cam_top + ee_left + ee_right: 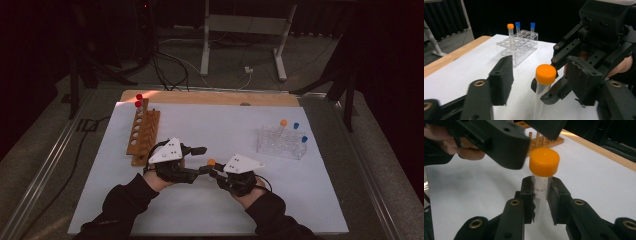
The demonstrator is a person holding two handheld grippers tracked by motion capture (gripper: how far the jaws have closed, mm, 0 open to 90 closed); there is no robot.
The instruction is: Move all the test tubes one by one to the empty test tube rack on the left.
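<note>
A clear tube with an orange cap (544,161) stands upright in my right gripper (541,195), whose jaws are shut on its body just below the cap. In the high view the cap (211,162) shows between the two hands at the near middle of the white sheet. My left gripper (541,76) faces the right one, with one jaw on each side of the cap (546,73). A gap shows on both sides, so its pads do not press on it. From the left gripper view, the right gripper (549,92) holds the tube from behind.
A wooden rack (143,132) with two red-capped tubes (138,100) lies at the left. A clear plastic rack (282,142) at the right holds one orange-capped tube (510,31) and two blue-capped tubes. The white sheet (210,215) covers the table.
</note>
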